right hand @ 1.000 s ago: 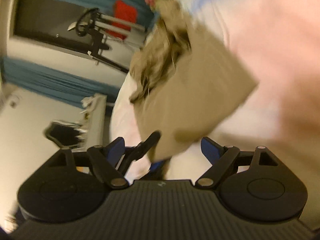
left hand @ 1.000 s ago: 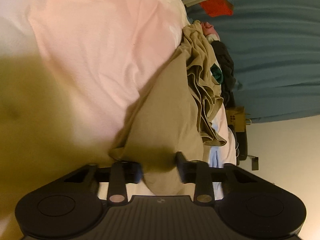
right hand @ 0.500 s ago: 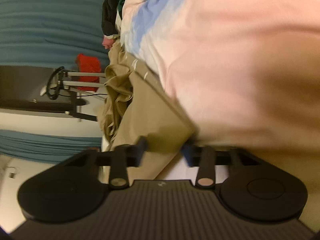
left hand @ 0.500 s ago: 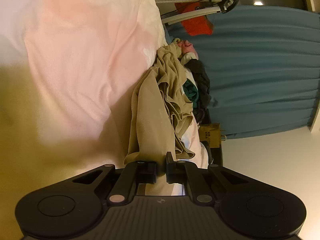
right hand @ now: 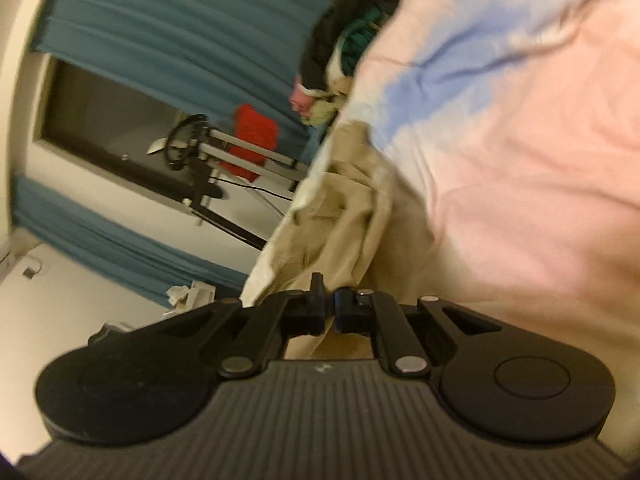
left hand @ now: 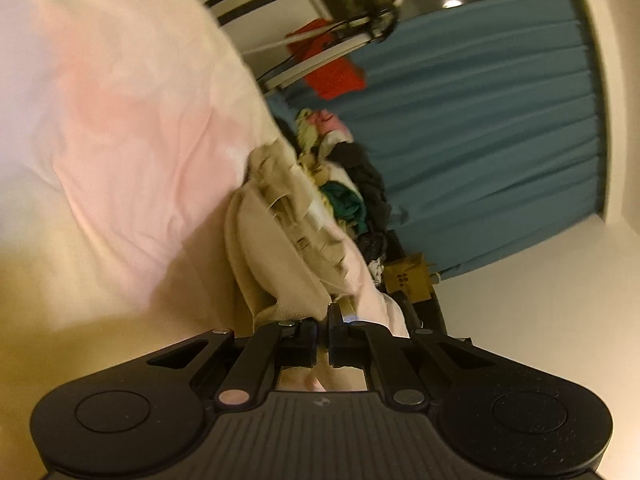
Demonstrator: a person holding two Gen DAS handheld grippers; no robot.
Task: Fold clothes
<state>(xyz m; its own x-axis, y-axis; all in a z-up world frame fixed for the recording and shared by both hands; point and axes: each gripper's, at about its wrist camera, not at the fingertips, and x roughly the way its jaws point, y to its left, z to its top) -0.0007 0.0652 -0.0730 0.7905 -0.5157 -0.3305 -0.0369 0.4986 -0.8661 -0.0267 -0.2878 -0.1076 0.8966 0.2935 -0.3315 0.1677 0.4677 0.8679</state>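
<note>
Grippers, left [left hand: 323, 320] and right [right hand: 329, 308], are both clamped on the tan garment [left hand: 280, 240], so lift evenly and keep that edge taut.

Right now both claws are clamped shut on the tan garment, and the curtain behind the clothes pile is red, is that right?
Not quite. The curtain is teal blue, as the left wrist view shows; only a cloth on the rack is red. The rest stands: the left claw and right claw are both shut on the tan garment.
</note>
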